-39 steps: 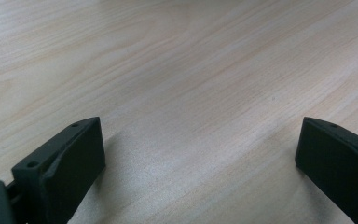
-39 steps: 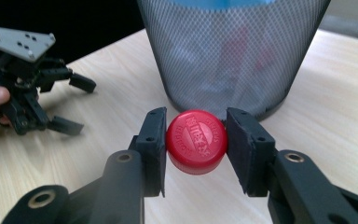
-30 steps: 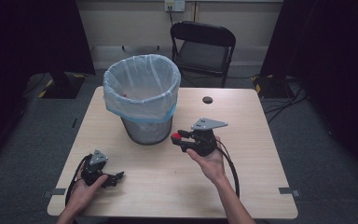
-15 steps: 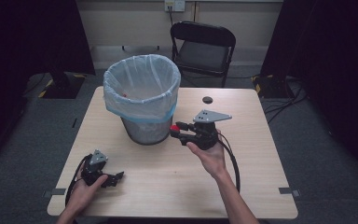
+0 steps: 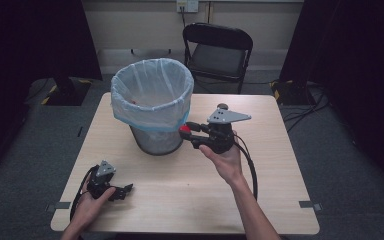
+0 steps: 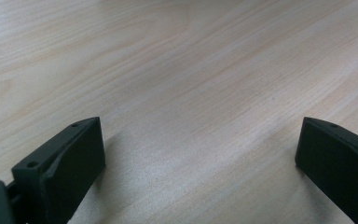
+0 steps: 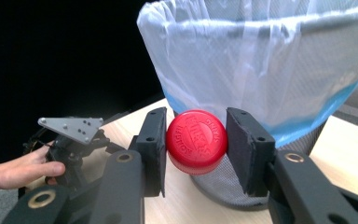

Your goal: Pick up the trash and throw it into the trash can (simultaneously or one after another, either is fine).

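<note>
Held item: round red plastic bottle cap (image 7: 196,141) with raised lettering, also seen as a red spot at the tool tips from above (image 5: 184,130).
Cap orientation: flat lettered face turned back toward the right tool's camera; disc axis runs along the tool's reach; no long axis, the disc is round.
Cap location: between the two black pads of the right tool (image 7: 196,148), off the counter surface, just in front of the bin wall beyond the tips.
Right tool state: jaws clamped on the cap's rim from both sides, gap equal to the cap's width; the tool (image 5: 189,132) is held in the person's right hand (image 5: 226,161) and aimed at the bin.
Bin: grey wire-mesh wastebasket (image 5: 154,140) lined with a translucent white and blue plastic bag (image 7: 279,70), upright, directly ahead of the right tool tips; contact between the tips and the bin cannot be told.
Left tool state: jaws spread wide apart with nothing between them (image 6: 200,163); the tool (image 5: 126,190) is low over the counter in the person's left hand (image 5: 91,204), well apart from the right tool.
Surface: light wood-grain counter (image 5: 190,200), bare beneath the left tool.
Background: black folding chair (image 5: 217,49) beyond the far edge of the counter.
</note>
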The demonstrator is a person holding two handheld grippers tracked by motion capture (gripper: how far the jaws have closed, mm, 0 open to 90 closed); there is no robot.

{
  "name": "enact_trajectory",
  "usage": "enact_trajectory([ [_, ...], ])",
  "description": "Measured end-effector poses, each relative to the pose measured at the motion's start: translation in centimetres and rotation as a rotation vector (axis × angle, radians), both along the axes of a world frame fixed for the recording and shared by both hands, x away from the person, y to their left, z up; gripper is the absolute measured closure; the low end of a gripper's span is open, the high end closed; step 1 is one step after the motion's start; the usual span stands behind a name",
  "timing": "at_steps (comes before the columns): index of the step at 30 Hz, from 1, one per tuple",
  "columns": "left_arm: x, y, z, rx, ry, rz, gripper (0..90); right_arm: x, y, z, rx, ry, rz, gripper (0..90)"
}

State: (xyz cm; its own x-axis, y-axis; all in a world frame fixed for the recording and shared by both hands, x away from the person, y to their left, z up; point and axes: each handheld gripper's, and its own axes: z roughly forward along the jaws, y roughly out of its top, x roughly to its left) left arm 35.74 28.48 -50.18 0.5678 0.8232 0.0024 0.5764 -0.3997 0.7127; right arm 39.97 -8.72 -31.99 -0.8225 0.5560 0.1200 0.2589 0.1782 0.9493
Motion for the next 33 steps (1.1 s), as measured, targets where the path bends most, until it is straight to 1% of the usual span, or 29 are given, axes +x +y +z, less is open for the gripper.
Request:
enact_trajectory([
  [5, 0.0, 0.0, 0.0, 0.0, 0.0, 0.0, 0.8, 0.1, 0.1, 0.7, 0.009, -0.015, 0.009, 60.1],
  [10, 0.0, 0.0, 0.0, 0.0, 0.0, 0.0, 0.8, 0.0, 0.3, 1.9, 0.024, -0.037, 0.019, 60.1],
  [18, 0.0, 0.0, 0.0, -0.004, -0.001, 0.002, 0.8, 0.2, 1.0, 3.3, 0.056, -0.059, 0.038, 60.1],
  [25, 0.0, 0.0, 0.0, 0.0, 0.0, 0.0, 0.8, 1.0, 1.3, 4.7, 0.075, -0.074, 0.043, 60.1],
  [29, 0.0, 0.0, 0.0, -0.007, 0.001, 0.002, 0.8, 1.7, 1.4, 5.4, 0.099, -0.069, 0.053, 60.1],
  [31, 0.0, 0.0, 0.0, 0.0, 0.0, 0.0, 0.8, 2.0, 1.4, 5.8, 0.106, -0.068, 0.056, 60.1],
  [33, 0.0, 0.0, 0.0, -0.004, 0.001, 0.001, 0.8, 2.3, 1.5, 6.1, 0.112, -0.068, 0.056, 60.1],
])
